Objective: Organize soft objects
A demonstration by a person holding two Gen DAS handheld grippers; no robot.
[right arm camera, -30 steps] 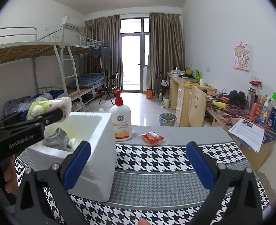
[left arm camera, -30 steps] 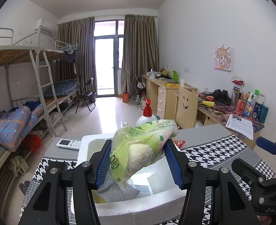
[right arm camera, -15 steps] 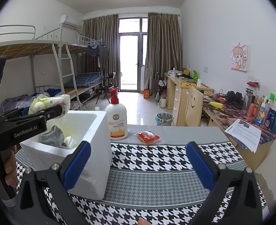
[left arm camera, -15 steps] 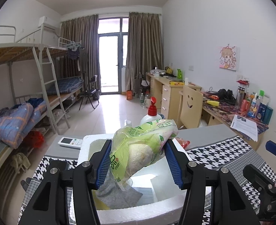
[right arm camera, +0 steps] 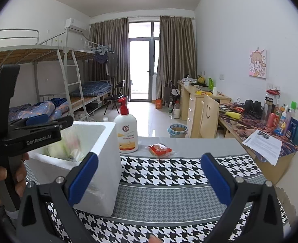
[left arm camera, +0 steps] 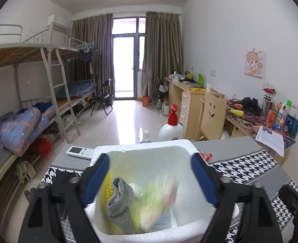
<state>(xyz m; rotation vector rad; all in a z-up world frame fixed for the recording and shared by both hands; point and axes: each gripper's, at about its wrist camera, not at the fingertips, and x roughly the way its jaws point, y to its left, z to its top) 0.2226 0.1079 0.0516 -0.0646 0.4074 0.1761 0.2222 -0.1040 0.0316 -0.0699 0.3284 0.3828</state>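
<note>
A white foam box (left arm camera: 144,147) stands on the houndstooth cloth, also in the right wrist view (right arm camera: 100,162). My left gripper (left arm camera: 149,180) is open right above it. The green plastic bag with a pale soft lump (left arm camera: 157,202) is blurred inside the box, free of the jaws, beside a grey sock (left arm camera: 118,198) and something yellow (left arm camera: 108,184). The bag also shows in the box in the right wrist view (right arm camera: 67,145). My right gripper (right arm camera: 149,180) is open and empty over the cloth, right of the box.
A white pump bottle with a red top (right arm camera: 127,131) stands behind the box. A red snack packet (right arm camera: 159,149) lies on the grey table top. A white remote (left arm camera: 80,151) lies left of the box. A desk with bottles and a paper sheet (right arm camera: 264,145) is at the right.
My left gripper has opened and let go of the green bag, which has dropped into the foam box. The right gripper has stayed open and nearly still.
</note>
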